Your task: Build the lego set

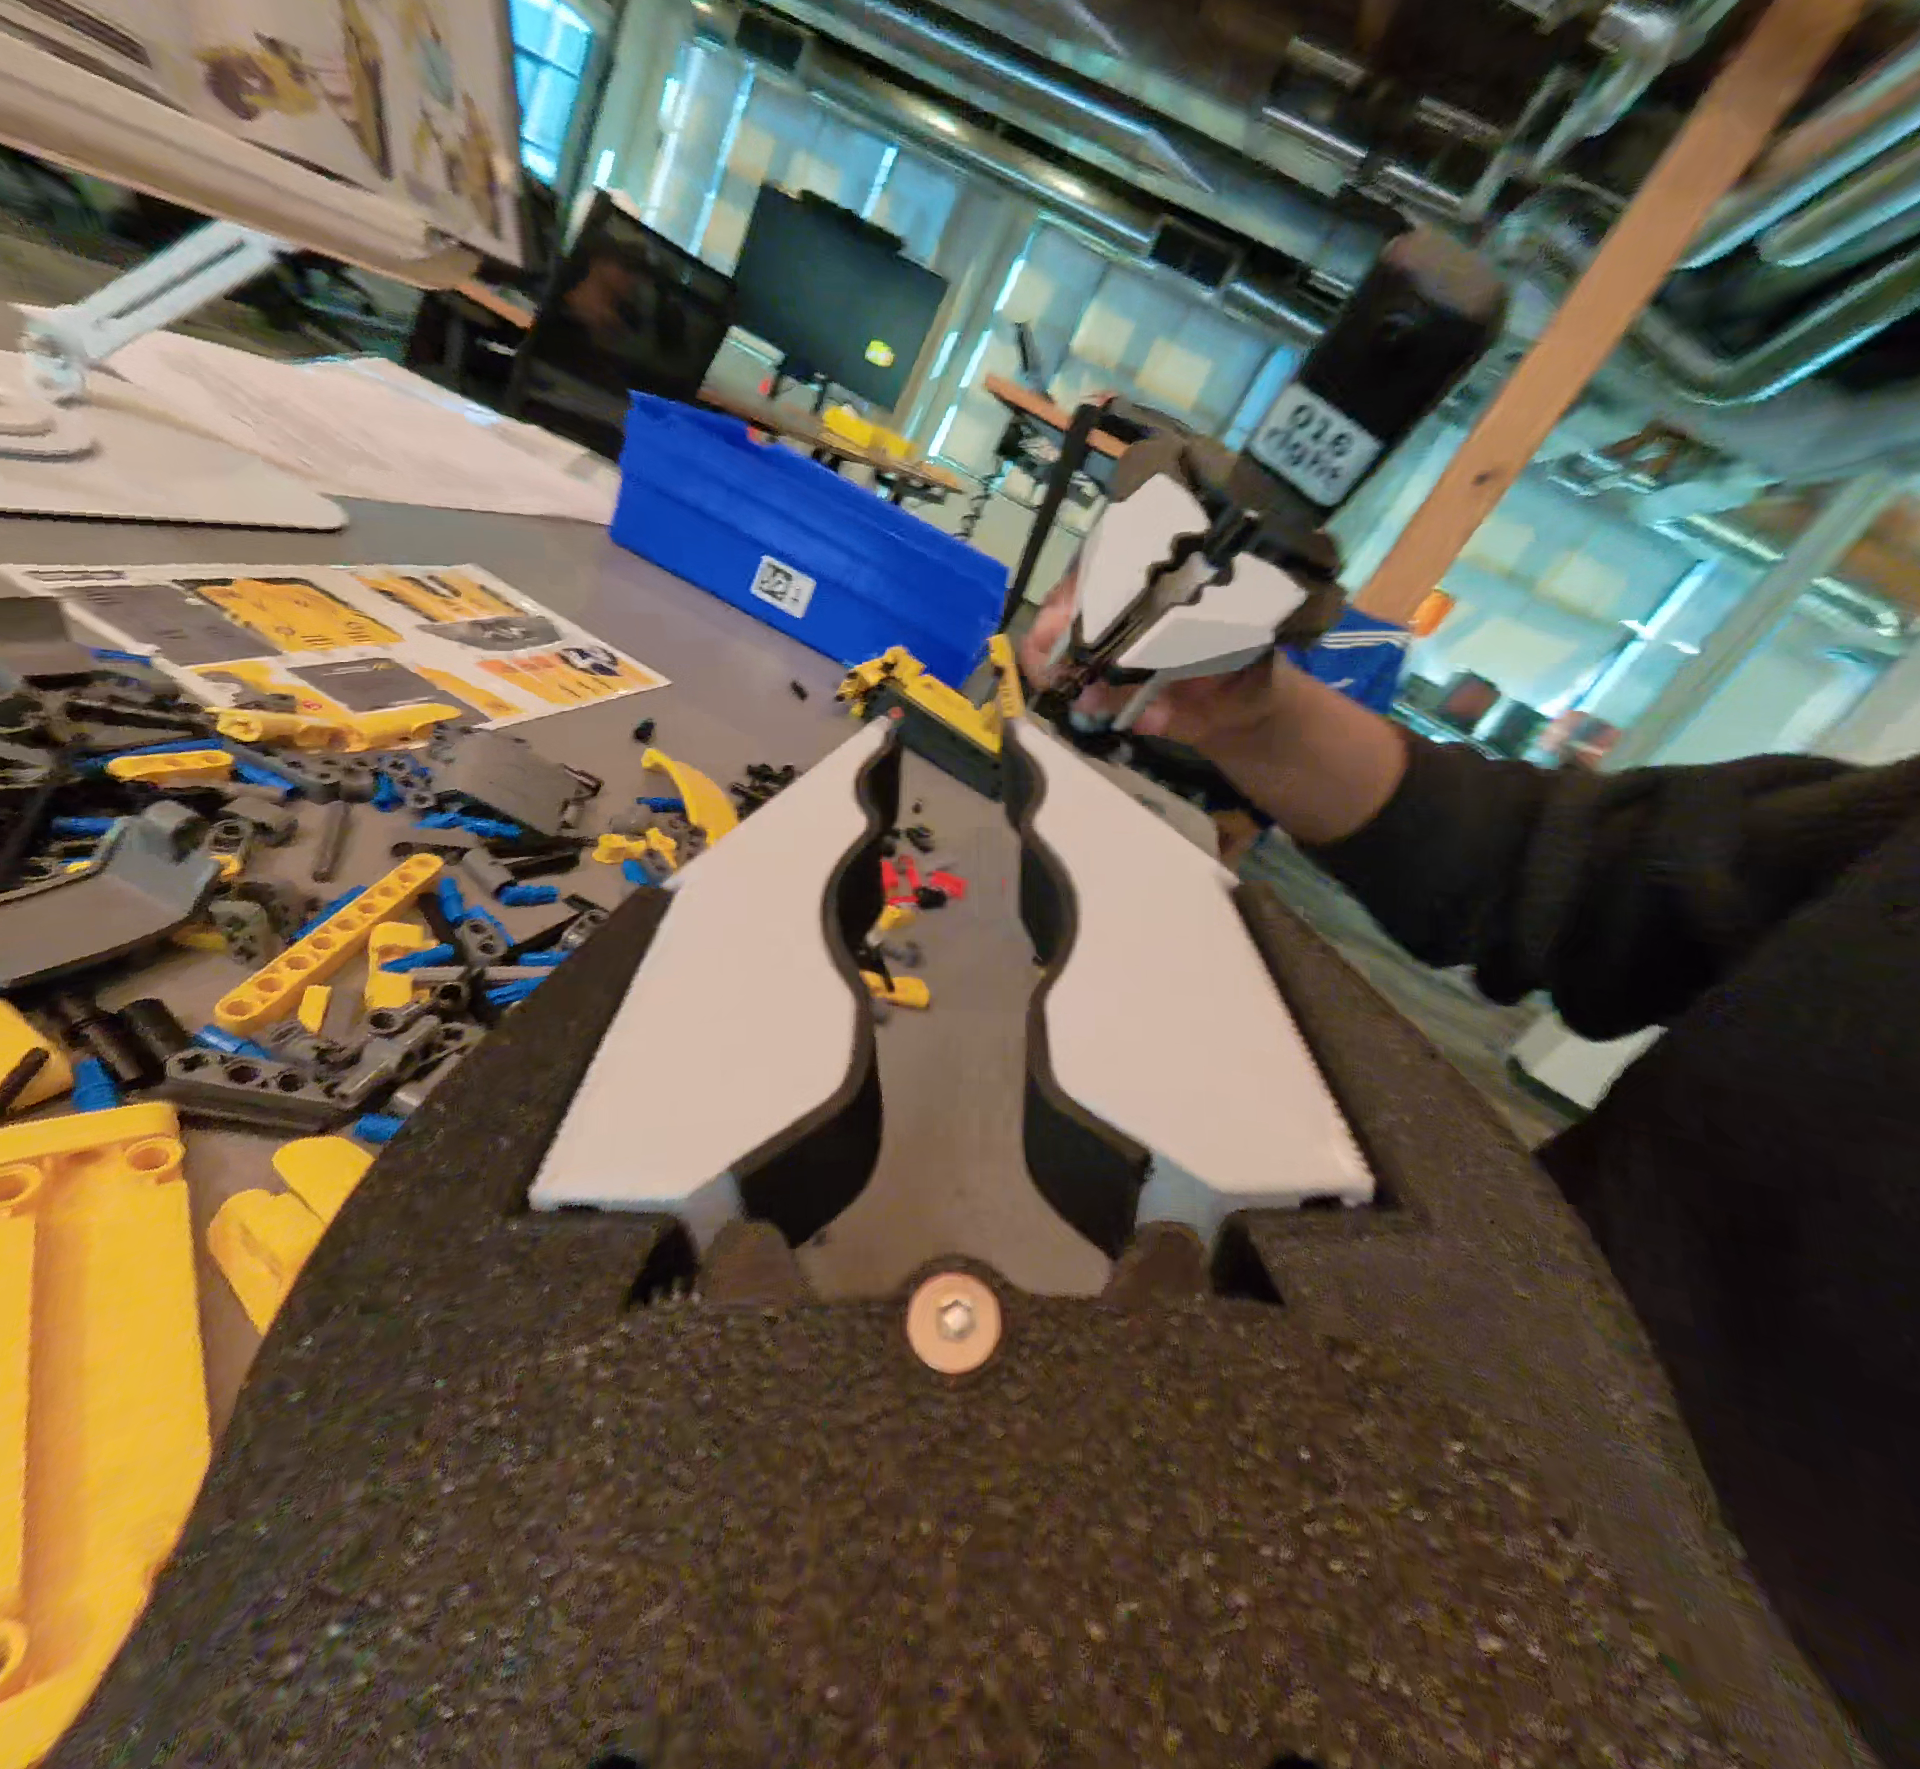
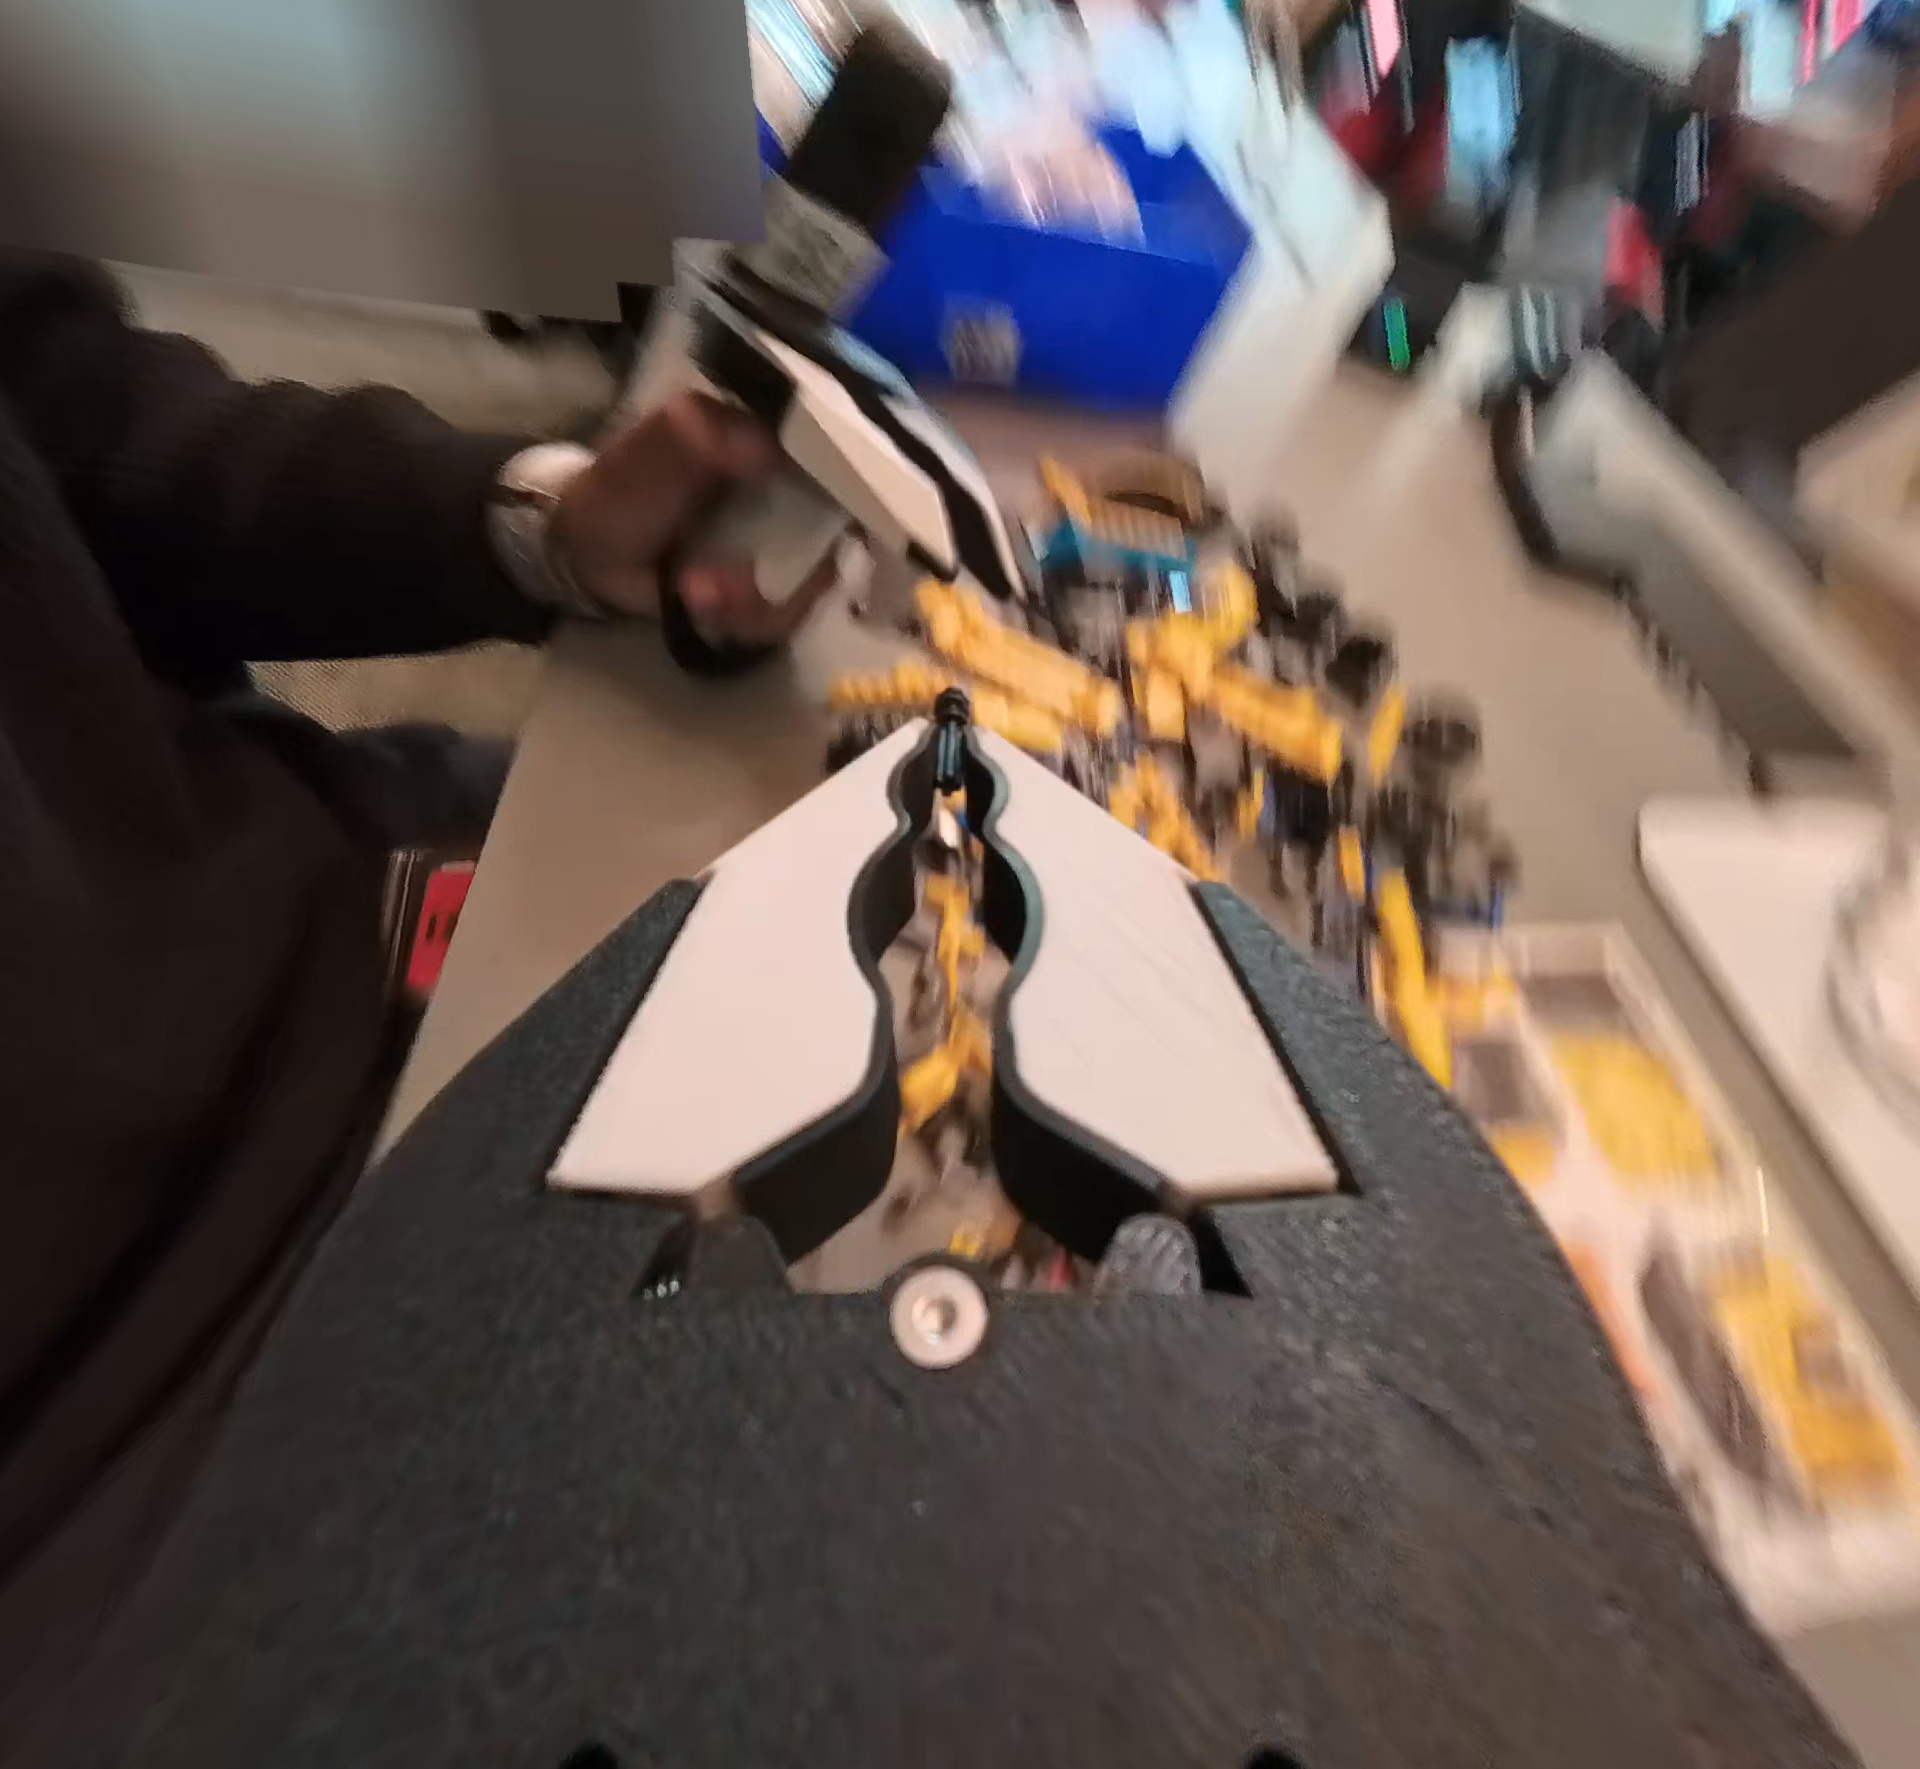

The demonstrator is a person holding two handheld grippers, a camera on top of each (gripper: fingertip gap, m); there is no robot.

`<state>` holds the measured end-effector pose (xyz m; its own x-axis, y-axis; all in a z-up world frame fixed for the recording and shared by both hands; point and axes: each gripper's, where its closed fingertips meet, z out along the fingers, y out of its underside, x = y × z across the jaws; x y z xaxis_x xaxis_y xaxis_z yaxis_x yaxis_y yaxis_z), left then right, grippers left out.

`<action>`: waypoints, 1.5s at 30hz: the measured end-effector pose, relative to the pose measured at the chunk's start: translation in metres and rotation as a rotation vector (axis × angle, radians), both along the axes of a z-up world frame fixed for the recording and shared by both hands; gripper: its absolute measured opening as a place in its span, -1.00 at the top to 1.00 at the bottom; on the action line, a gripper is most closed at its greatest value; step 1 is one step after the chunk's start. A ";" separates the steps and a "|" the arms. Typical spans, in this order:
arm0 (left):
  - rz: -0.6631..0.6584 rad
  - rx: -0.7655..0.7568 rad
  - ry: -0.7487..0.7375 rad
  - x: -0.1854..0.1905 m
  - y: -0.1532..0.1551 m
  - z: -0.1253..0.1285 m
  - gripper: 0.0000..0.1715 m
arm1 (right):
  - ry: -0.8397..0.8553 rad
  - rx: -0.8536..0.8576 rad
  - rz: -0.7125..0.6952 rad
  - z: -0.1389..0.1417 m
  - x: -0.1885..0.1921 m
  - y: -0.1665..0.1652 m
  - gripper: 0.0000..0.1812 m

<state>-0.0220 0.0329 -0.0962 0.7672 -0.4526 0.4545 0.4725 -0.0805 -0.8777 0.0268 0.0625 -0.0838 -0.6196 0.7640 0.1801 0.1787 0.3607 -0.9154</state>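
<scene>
In the left wrist view my left gripper [image 1: 951,732] is shut on a small yellow and black brick assembly [image 1: 925,693], held at the fingertips above the grey table [image 1: 727,680]. My right gripper [image 1: 1086,665] shows just beyond it, held by a hand in a black sleeve, its tips close to the assembly. In the right wrist view, which is blurred, my right gripper [image 2: 951,743] is shut on a small black pin [image 2: 951,730] that sticks out past its tips. The left gripper [image 2: 987,566] shows farther off at upper left, over the pile of parts.
Loose yellow, black, grey and blue parts [image 1: 343,930] lie spread over the table's left. A printed sheet [image 1: 343,639] lies behind them. A blue bin [image 1: 800,556] stands at the back. An open instruction booklet [image 1: 260,26] is propped at upper left. A large yellow part [image 1: 94,1356] lies near the front left. My hands' fingertips stand some 7 cm from each other.
</scene>
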 end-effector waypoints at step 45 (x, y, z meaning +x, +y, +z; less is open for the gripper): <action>-0.336 -0.064 0.002 0.059 -0.009 -0.010 0.94 | 0.189 -0.173 0.286 -0.020 0.013 -0.032 0.96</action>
